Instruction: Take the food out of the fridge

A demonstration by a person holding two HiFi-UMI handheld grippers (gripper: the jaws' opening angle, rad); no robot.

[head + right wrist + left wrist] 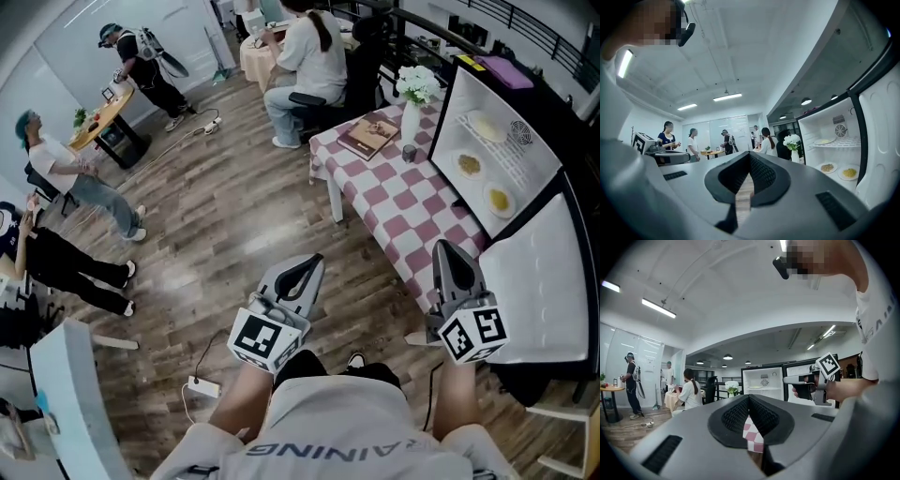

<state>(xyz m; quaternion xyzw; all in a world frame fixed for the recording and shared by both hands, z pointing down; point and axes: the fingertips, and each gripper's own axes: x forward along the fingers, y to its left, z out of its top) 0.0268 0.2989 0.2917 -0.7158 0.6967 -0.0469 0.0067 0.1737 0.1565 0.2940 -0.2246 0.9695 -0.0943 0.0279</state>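
Note:
The fridge (525,141) stands open at the right of the head view. A plate of pale food (486,125) lies on its wire shelf. Two more plates, one brownish (469,165) and one yellow (500,199), lie below it. The right gripper view shows the same plates (828,167) (849,173) at its right edge. My left gripper (314,260) and right gripper (442,246) are held level in front of me, side by side, both shut and empty. Both are well short of the fridge. The white fridge door (539,281) hangs open beside the right gripper.
A table with a red and white checked cloth (394,220) stands just left of the fridge. It carries a vase of white flowers (413,98) and a book (370,134). A power strip (202,386) lies on the wood floor. Several people sit or stand further off.

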